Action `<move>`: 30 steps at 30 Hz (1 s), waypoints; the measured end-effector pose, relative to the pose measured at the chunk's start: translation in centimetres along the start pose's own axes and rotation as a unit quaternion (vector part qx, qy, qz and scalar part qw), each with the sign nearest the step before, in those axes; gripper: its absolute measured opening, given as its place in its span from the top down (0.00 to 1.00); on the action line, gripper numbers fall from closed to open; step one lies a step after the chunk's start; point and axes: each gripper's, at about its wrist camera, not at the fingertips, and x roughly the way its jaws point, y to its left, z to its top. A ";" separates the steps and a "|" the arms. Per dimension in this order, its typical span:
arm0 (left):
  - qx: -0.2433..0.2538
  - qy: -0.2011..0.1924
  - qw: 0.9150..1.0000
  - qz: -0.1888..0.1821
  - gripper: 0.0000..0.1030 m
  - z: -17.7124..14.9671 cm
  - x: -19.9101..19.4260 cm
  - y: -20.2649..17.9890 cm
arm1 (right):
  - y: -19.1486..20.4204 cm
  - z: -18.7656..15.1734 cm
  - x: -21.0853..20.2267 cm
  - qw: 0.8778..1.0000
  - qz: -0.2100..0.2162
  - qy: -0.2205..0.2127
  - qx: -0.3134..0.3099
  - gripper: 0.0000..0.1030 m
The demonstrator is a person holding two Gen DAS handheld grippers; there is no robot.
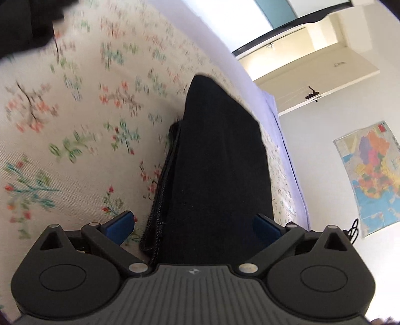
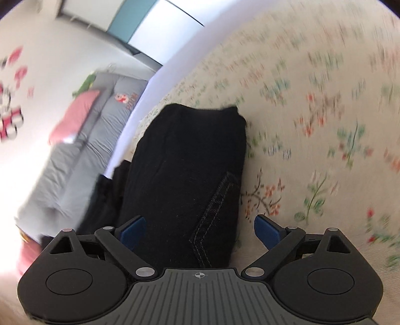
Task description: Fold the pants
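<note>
Left wrist view: left gripper point(image 1: 193, 228) spread wide, blue pads point(image 1: 120, 228) far apart, nothing pinched. Black pants point(image 1: 215, 175) folded into a long narrow stack, lying between the two fingers and running straight ahead of them to a rounded far end. Stack edge with layered seams just inside the left finger; right finger's pad overlapping the stack's right edge in the frame, contact impossible to tell. Floral bedspread point(image 1: 75, 120) under the pants, spreading left of the left finger, blurred. Another dark cloth point(image 1: 27, 22) far ahead-left, top corner, unclear whether part of the pants. Beyond the right finger: lilac sheet edge point(image 1: 275, 110), white wall, coloured map point(image 1: 370, 175) hung on it, cream wardrobe doors point(image 1: 325, 62) further ahead.

Right wrist view: right gripper point(image 2: 200, 231) also spread wide, pads point(image 2: 268, 231) apart, gripping nothing. Same black pants point(image 2: 185, 170) between the fingers, extending ahead to a squared far end. Stitched pocket seam point(image 2: 212, 212) on top layer, closer to the right finger. Left pad over the stack's left side in the frame, right pad clear of the cloth, over the bedspread point(image 2: 325, 125). Loose dark fabric spilling off the stack just ahead of the left finger. Further ahead-left: grey bedding point(image 2: 82, 150), pink pillow point(image 2: 75, 120), red wall stickers point(image 2: 12, 120), all heavily blurred.
</note>
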 end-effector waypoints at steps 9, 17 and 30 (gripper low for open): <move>-0.066 -0.036 0.996 -0.044 0.00 -0.4 1.2 1.0 | 1.0 -0.2 2.8 1.000 0.010 -0.010 -0.022 0.09; -0.065 -0.080 0.995 -0.015 0.07 -2.2 -1.1 -1.2 | 3.4 -1.9 1.9 0.995 -0.049 -0.053 -0.066 0.55; -0.067 -0.098 0.991 -0.064 0.15 -1.8 2.4 -7.2 | 1.9 3.8 -4.5 0.991 -0.043 -0.125 -0.024 0.63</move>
